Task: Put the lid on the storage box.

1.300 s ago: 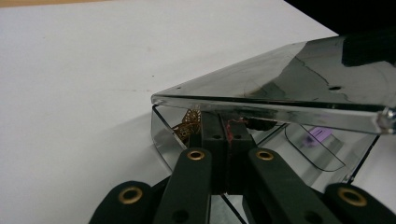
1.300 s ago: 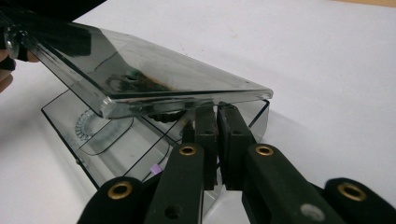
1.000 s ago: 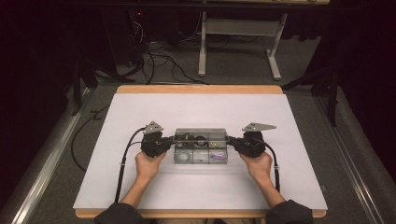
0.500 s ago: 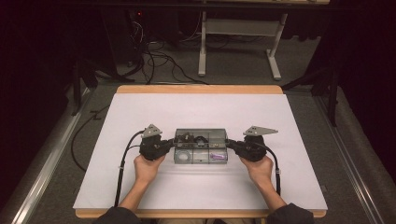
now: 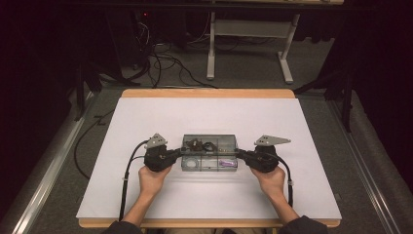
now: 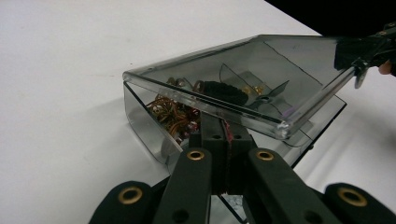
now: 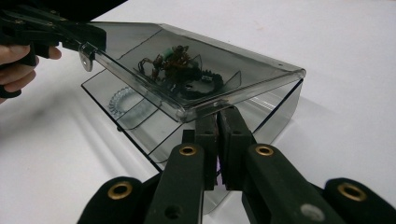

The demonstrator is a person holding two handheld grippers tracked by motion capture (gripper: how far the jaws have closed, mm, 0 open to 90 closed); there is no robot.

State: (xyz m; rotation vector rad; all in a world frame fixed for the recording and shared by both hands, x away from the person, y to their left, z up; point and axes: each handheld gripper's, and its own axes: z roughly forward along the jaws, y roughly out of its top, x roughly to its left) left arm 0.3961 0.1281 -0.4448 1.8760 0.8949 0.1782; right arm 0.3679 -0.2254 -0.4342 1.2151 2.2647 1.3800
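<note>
Tongs left [image 5: 179, 153] and right [image 5: 239, 154]: both clenched, wedged under raised lid [image 6: 261, 70] of smoky plastic box [image 5: 209, 165].

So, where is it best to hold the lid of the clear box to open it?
At the lid's two short ends, one gripper from each side, as the left gripper and right gripper do now. The front edge is long and thin, already raised, hinged at the back; its end edges stick out.

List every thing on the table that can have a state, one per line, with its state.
Clear plastic box: on the white table cover, lid raised partway and tilted.
Left gripper: shut, at the box's left end under the lid's edge.
Right gripper: shut, at the box's right end under the lid's edge.
Coiled hair tie: lying in a compartment.
</note>
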